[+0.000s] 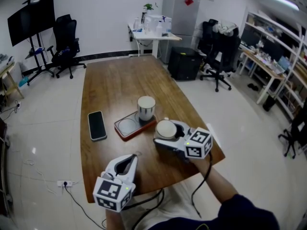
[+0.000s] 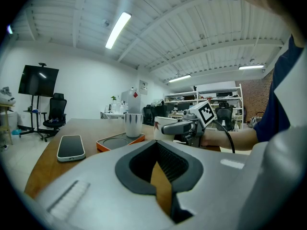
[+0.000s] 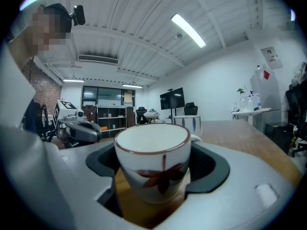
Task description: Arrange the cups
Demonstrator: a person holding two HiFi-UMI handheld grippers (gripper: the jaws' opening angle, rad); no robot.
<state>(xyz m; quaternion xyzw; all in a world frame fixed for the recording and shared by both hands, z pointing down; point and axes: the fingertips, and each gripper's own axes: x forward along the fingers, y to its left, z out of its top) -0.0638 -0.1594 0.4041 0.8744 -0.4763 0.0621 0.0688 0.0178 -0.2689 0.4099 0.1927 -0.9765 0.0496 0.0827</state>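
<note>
Your right gripper (image 1: 163, 131) clasps the leaf-patterned cup (image 3: 152, 162). The striped mug (image 1: 146, 108) occupies the orange tray (image 1: 125, 127), with a phone (image 1: 97, 125) beside it. Your left gripper (image 1: 130, 158) is closed and empty.

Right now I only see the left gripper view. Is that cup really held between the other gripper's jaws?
Observer: Yes. The right gripper view shows the right gripper with its jaws pressed on both sides of the cup.
Operator: Is there a picture on it?
Observer: A red leaf on its side.
Operator: Anything inside?
Observer: It looks empty from the head view.
</note>
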